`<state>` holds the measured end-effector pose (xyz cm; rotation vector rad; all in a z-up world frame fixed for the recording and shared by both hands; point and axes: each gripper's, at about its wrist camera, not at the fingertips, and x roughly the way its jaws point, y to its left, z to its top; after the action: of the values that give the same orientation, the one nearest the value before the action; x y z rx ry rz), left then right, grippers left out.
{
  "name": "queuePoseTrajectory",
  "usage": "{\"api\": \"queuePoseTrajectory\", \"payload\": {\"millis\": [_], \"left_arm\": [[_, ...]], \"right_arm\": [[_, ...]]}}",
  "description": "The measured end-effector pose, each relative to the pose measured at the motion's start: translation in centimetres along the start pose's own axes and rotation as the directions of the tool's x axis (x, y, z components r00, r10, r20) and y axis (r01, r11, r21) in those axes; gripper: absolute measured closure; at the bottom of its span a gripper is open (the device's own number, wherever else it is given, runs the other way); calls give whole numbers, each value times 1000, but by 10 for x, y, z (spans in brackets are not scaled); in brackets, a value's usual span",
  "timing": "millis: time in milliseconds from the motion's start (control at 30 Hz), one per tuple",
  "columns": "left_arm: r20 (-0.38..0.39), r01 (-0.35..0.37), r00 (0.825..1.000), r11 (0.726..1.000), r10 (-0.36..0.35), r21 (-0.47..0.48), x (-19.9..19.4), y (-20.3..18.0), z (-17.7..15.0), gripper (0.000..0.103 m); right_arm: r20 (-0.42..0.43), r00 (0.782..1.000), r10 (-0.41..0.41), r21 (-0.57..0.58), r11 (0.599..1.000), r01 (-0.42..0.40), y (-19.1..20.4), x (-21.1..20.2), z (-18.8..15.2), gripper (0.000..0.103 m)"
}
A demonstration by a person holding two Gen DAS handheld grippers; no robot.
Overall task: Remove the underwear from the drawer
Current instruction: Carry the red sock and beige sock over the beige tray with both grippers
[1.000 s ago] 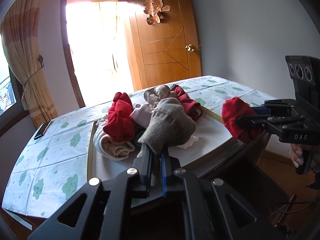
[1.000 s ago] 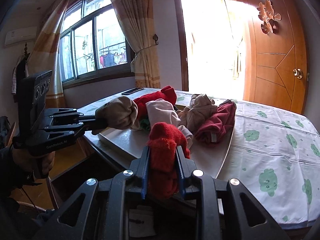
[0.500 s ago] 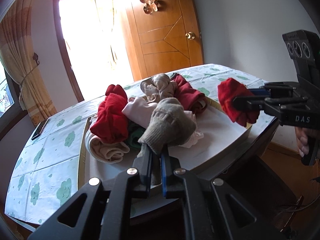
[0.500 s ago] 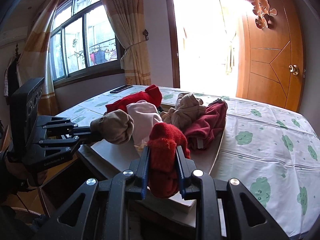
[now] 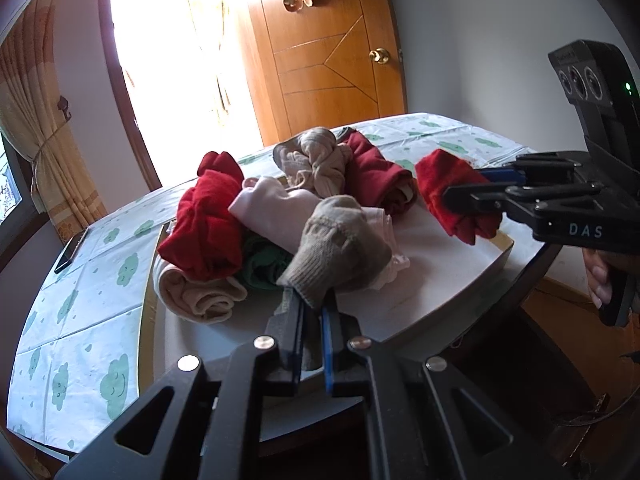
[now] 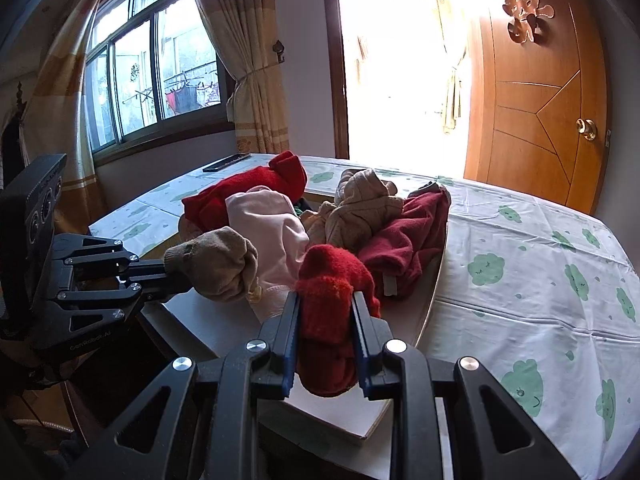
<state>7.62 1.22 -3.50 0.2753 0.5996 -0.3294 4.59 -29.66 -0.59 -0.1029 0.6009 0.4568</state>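
My left gripper [image 5: 312, 304] is shut on a grey-brown knitted garment [image 5: 340, 244], held above the white tray [image 5: 472, 276]; it also shows in the right wrist view [image 6: 218, 264]. My right gripper [image 6: 324, 308] is shut on a bright red garment [image 6: 332, 284], also seen in the left wrist view [image 5: 452, 196] over the tray's right end. A pile of garments lies on the tray: red [image 5: 208, 220], pink [image 5: 276, 208], beige [image 5: 316, 160], dark red [image 5: 380, 176], cream [image 5: 196, 292] and green [image 5: 260, 260].
The tray lies on a table with a white cloth printed with green clouds [image 6: 540, 264]. A dark phone or remote [image 5: 72, 248] lies at the table's far left. A dark open space [image 5: 500, 360] lies below the table edge. A wooden door [image 6: 540, 92] and a window [image 6: 152, 64] are behind.
Both grippers have moved forward and up over the tray with their garments still held. The pile on the tray has not moved.
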Motion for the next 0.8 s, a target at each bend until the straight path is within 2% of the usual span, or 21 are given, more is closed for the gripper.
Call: {"api": "queuePoseTrajectory", "payload": {"millis": [800], "left_arm": [[-83,25,996,1000,-25,0,32,-9,1,98]], "right_arm": [[-103,993,-57,-8,998,57,-3,27,-5,77]]}}
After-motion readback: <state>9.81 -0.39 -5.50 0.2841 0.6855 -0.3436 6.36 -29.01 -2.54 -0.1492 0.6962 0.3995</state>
